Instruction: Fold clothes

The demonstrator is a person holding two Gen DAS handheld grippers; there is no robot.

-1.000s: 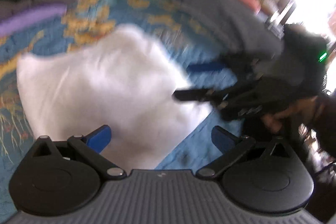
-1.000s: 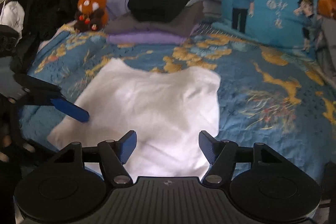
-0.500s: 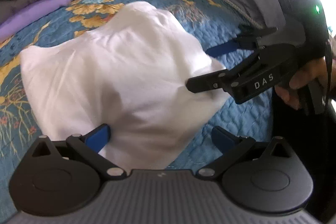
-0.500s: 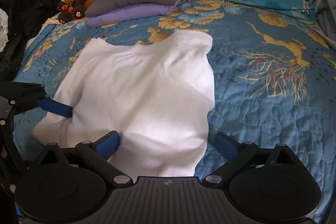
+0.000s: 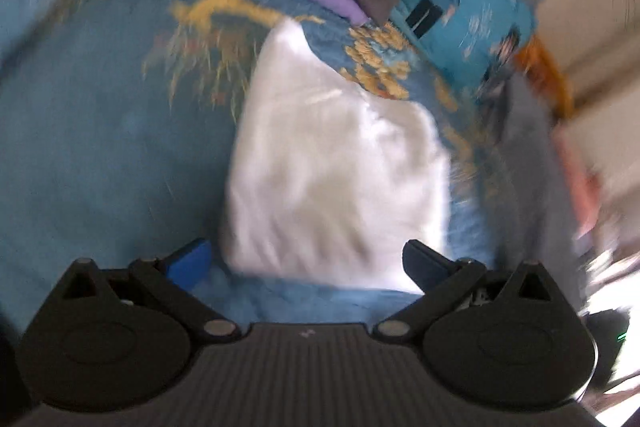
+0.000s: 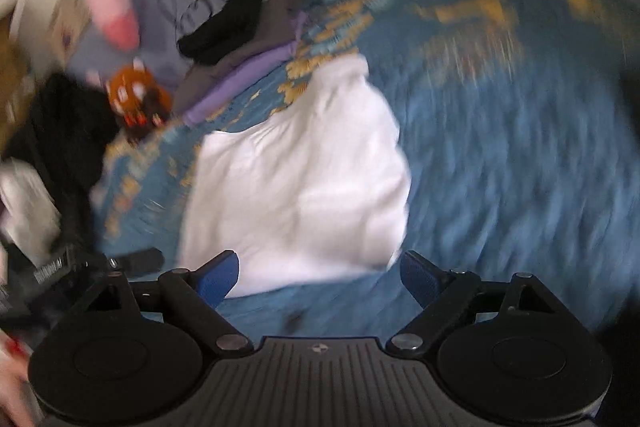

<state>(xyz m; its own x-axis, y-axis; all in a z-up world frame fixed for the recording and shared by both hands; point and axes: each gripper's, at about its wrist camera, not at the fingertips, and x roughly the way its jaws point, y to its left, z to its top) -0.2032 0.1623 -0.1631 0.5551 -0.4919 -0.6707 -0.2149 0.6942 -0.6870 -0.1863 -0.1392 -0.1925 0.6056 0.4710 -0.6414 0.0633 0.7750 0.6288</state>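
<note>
A blue bedspread point(image 5: 92, 155) with yellow floral print covers the bed and fills most of both blurred views. On it lies the white garment point(image 5: 332, 183), partly folded into a rough rectangle, its near edge just ahead of both tools. Beyond its far end sits a stack of folded clothes point(image 6: 240, 43), purple at the bottom, grey above, black on top, with a blue cartoon pillow point(image 5: 468, 15) beside it. A small orange plush toy point(image 6: 136, 99) stands left of the stack. The left gripper point(image 5: 306, 263) hangs over the garment's near edge, tilted, jaws spread wide and empty. The right gripper point(image 6: 318, 275) is held likewise above that edge, fingers parted, gripping nothing.
</note>
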